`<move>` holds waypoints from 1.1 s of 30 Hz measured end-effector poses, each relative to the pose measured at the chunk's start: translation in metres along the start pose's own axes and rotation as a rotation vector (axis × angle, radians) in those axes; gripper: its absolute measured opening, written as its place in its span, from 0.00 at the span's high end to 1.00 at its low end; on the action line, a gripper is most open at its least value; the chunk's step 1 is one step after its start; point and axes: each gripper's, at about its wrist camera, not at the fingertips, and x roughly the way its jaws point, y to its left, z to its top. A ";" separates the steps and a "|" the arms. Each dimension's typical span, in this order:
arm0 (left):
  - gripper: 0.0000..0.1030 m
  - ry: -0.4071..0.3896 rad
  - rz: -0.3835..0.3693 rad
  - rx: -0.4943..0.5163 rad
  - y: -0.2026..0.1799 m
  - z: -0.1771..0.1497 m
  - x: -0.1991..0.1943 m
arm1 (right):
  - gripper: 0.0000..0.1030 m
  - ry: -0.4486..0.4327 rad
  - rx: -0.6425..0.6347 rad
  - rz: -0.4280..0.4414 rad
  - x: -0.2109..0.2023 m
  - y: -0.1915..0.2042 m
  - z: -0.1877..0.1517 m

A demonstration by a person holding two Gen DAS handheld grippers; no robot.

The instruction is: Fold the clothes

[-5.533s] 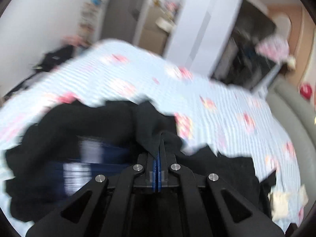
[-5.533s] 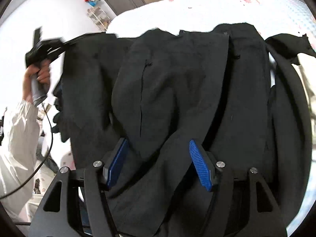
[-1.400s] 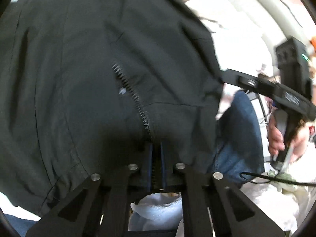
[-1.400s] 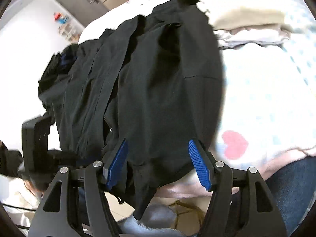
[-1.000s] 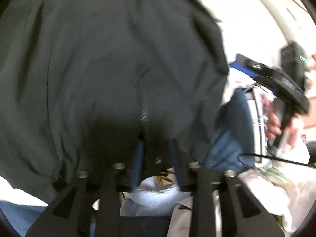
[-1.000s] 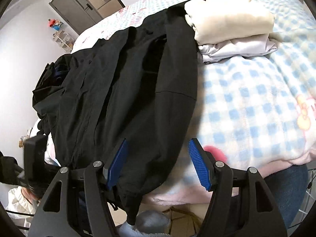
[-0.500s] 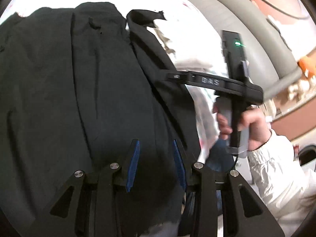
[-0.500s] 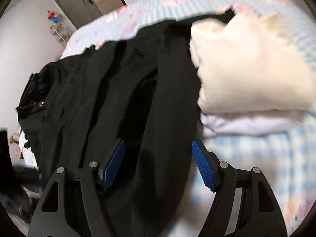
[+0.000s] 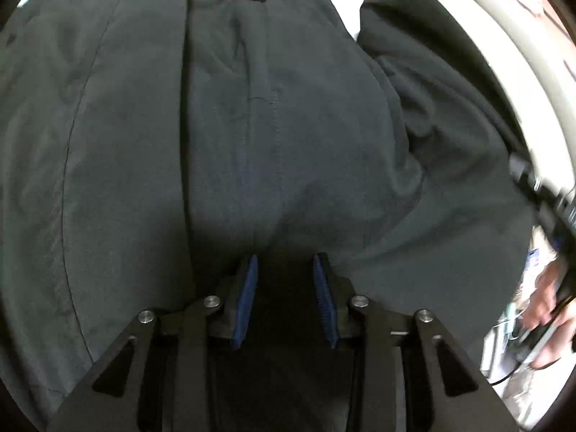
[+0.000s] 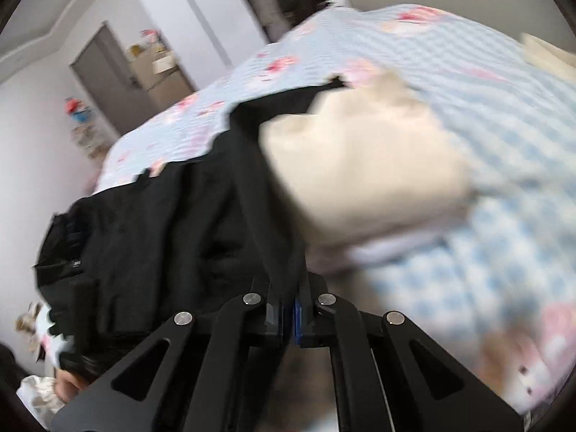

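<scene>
Bed with blue checked cover (image 10: pixel 468 72): black garment (image 9: pixel 252 126) spread beside cream folded stack (image 10: pixel 360 172). Left gripper (image 9: pixel 286 270) jaws apart over fabric. Right gripper (image 10: pixel 286 309) clamped on garment's edge.

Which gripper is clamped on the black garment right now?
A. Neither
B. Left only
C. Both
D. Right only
D. In the right wrist view the right gripper has its blue pads pressed together on a strip of the black garment beside the cream folded clothes, while in the left wrist view the left gripper stands with its pads apart over the fabric.
</scene>
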 end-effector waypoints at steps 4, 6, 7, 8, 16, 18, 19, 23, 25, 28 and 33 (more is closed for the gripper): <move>0.65 0.016 -0.023 0.029 -0.006 0.007 -0.005 | 0.98 -0.020 0.031 0.077 -0.016 -0.003 0.000; 0.63 0.010 -0.018 0.056 -0.013 0.008 -0.008 | 0.96 -0.010 -0.024 0.127 -0.019 0.007 0.007; 0.61 0.005 -0.013 0.070 -0.016 0.009 -0.009 | 0.94 -0.005 -0.059 0.116 -0.017 0.013 0.010; 0.61 0.004 -0.007 0.079 -0.019 0.009 -0.009 | 0.84 0.003 -0.091 0.105 -0.014 0.020 0.015; 0.60 0.000 -0.044 0.044 -0.009 0.001 -0.006 | 0.23 0.081 -0.250 0.148 0.049 0.076 0.090; 0.60 0.004 -0.058 0.040 -0.007 0.003 -0.007 | 0.24 0.160 -0.264 0.150 0.082 0.085 0.103; 0.60 0.006 -0.065 0.038 -0.007 0.003 -0.008 | 0.28 0.199 -0.272 0.151 0.099 0.090 0.109; 0.58 0.007 -0.093 0.036 -0.002 0.003 -0.008 | 0.35 0.348 -0.286 0.152 0.162 0.105 0.126; 0.57 0.006 -0.107 0.027 0.001 0.003 -0.006 | 0.44 0.382 -0.280 0.129 0.183 0.109 0.125; 0.57 0.006 -0.121 0.022 0.004 0.003 -0.005 | 0.98 0.353 -0.297 0.061 0.191 0.106 0.120; 0.57 0.015 -0.124 0.009 0.008 0.003 0.001 | 1.00 0.066 -0.298 0.129 0.102 0.114 0.137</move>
